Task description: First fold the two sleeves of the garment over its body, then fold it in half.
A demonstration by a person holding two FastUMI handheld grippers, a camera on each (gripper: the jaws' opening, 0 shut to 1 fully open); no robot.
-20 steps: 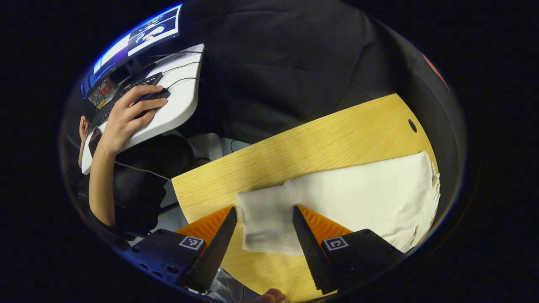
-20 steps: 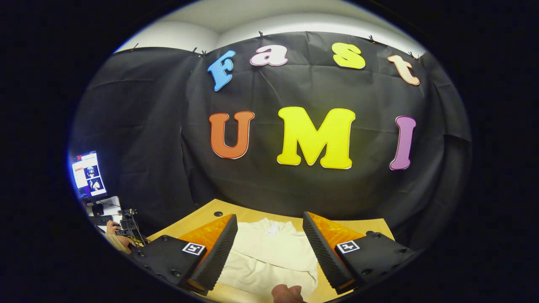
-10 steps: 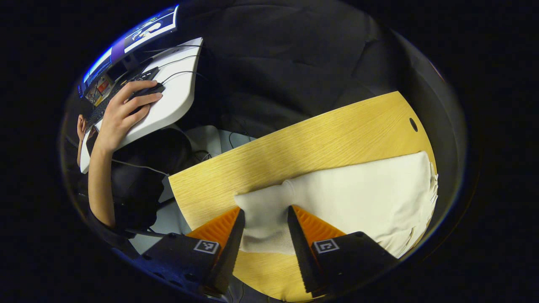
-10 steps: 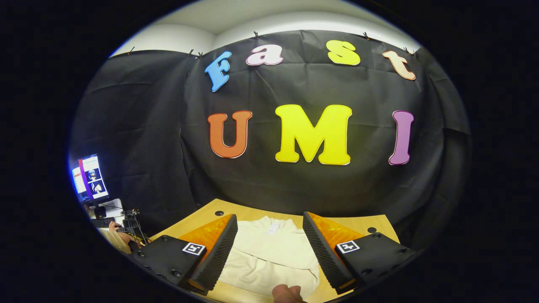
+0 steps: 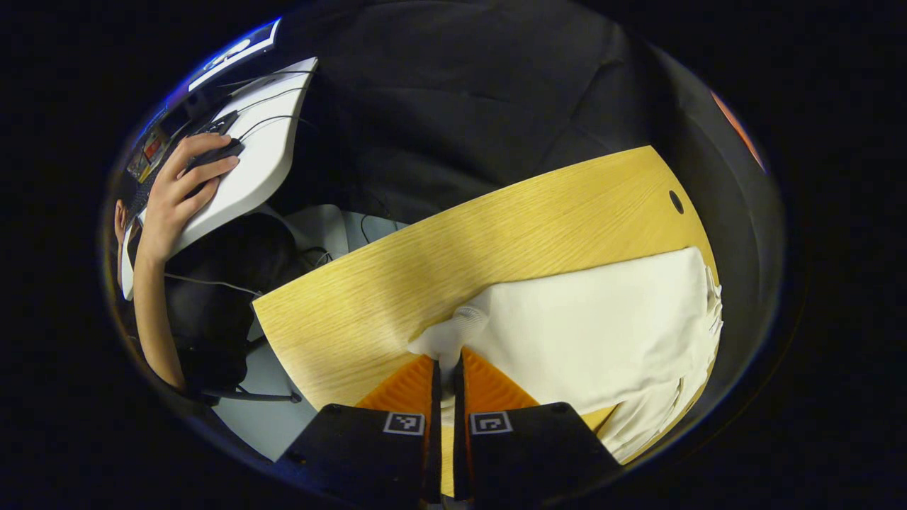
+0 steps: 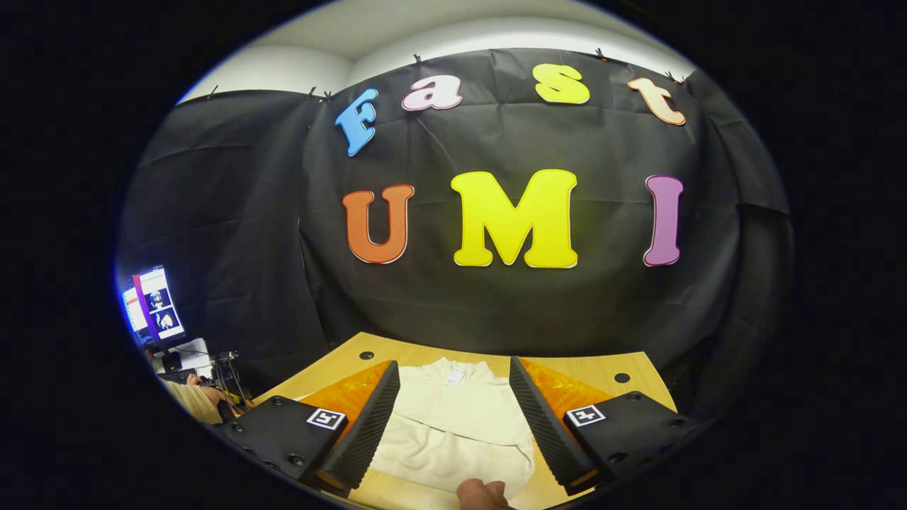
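Note:
A cream white garment lies on the light wooden table. In the left gripper view its ribbed sleeve cuff bunches up between my fingers, and my left gripper is shut on that cuff. In the right gripper view the garment lies spread with its collar toward the far wall, one sleeve folded over the body. My right gripper is held above it, open, with nothing between its fingers.
A person's hand rests on a mouse on a white desk left of the table. A monitor glows at the far left. A fingertip shows at the bottom edge. Cable holes mark the table's far corners.
My left gripper moved forward onto the sleeve cuff and closed from wide open to shut on it, bunching the cloth. The right gripper stayed open and barely moved.

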